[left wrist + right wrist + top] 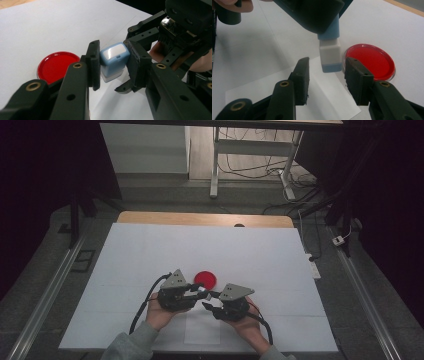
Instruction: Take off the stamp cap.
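Note:
A small stamp (113, 53) with a light blue body and a white lower part hangs above the table, with my left gripper (112, 65) shut on its blue body. In the right gripper view the stamp (330, 53) points down between the tips of my right gripper (327, 65). Those jaws stand on either side of the white part, with a gap showing on the left side. A round red ink pad (205, 279) lies on the white table just beyond both grippers, also seen in the left gripper view (56, 66). Both hands meet near the table's front middle.
A white paper slip (202, 330) lies on the white table cover (150, 250) under the grippers, near the front edge. A wooden strip (200, 218) runs along the far edge. Beyond it are a desk frame (215, 165) and floor cables.

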Available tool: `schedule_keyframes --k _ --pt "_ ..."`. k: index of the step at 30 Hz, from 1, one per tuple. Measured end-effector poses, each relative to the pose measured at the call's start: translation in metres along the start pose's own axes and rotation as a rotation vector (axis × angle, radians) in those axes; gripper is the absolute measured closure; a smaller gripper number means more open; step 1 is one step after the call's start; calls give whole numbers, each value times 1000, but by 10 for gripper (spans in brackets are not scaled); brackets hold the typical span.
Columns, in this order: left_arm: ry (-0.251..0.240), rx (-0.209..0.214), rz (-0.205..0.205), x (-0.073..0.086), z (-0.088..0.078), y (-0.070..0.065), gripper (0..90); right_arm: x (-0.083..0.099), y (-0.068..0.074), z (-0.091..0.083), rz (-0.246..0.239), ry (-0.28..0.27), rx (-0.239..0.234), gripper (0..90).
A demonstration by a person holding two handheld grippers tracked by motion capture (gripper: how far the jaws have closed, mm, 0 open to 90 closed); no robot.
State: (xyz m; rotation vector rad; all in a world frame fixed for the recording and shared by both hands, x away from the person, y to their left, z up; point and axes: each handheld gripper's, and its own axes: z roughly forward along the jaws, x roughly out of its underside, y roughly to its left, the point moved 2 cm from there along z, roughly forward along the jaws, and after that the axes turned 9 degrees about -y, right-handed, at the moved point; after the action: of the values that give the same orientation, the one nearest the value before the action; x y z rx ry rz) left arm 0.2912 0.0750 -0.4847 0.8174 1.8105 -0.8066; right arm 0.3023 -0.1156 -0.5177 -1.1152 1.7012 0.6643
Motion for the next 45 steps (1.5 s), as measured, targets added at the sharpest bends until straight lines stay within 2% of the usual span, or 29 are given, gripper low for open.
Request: schedule_keyframes --k 23,45 --pt "-1 3 0 0 0 0 653 -1 0 2 -12 2 17 716" --pt "-8 8 -8 0 -1 0 654 0 2 2 -36 5 27 729"
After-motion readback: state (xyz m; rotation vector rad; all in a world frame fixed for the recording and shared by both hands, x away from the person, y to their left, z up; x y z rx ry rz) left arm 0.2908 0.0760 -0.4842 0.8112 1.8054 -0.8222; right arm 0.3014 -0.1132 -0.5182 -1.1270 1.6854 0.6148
